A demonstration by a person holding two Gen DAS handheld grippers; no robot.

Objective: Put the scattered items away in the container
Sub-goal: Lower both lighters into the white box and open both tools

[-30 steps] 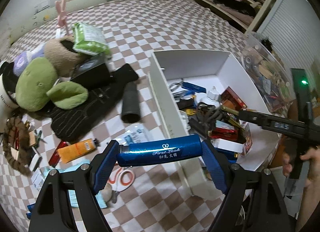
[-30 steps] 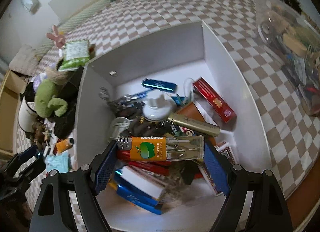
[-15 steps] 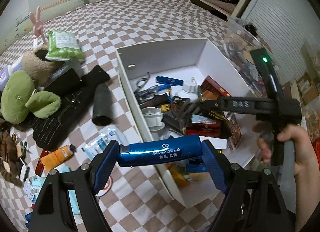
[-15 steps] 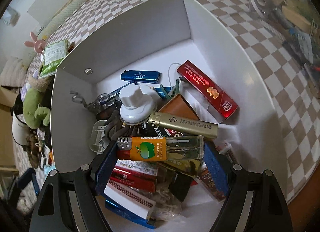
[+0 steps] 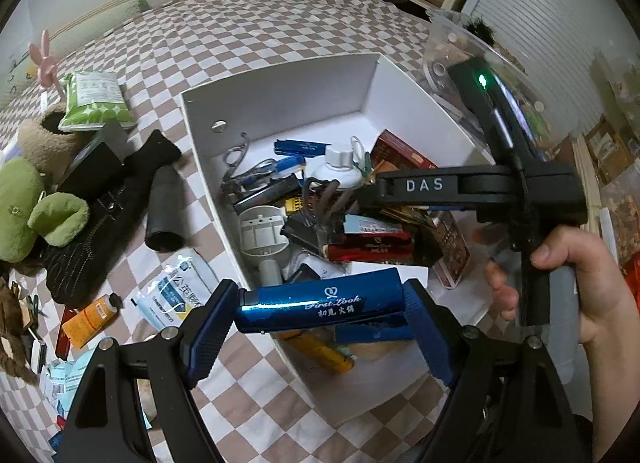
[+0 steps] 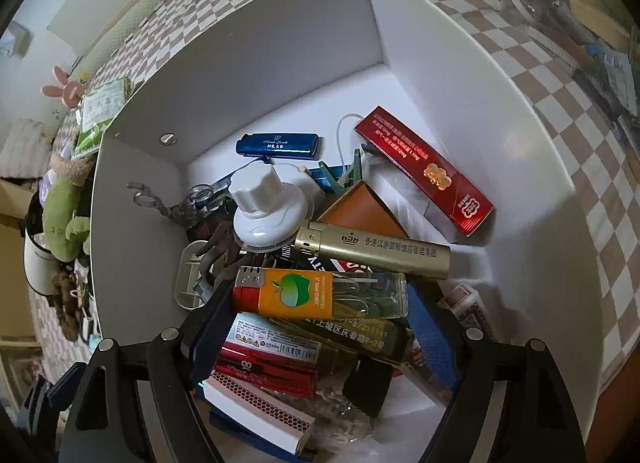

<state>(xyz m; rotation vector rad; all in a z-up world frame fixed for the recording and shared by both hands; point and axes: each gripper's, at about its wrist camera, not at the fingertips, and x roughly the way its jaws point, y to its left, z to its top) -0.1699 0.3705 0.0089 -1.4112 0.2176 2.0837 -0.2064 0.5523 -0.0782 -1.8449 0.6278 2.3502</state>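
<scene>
My left gripper (image 5: 316,309) is shut on a blue lighter (image 5: 320,305), held crosswise above the near rim of the white box (image 5: 208,167). My right gripper (image 6: 320,297) is shut on a clear lighter with an orange apple label (image 6: 320,293), low inside the white box (image 6: 520,191) over the pile. The pile holds a gold lighter (image 6: 372,253), a red cigarette pack (image 6: 424,175), a second blue lighter (image 6: 278,143), a white cap (image 6: 268,211) and matchboxes (image 6: 256,415). The right gripper's body (image 5: 472,187) shows in the left wrist view over the box.
On the checked cloth left of the box lie a black tube (image 5: 166,207), a black pouch (image 5: 104,215), a green plush toy (image 5: 36,211), a green packet (image 5: 94,101), an orange tube (image 5: 90,319) and a tissue pack (image 5: 176,291). A clear bin (image 6: 580,23) stands right of the box.
My left gripper has moved right with the blue lighter, from beside the box to over its near rim. My right gripper has gone lower into the box with the apple lighter.
</scene>
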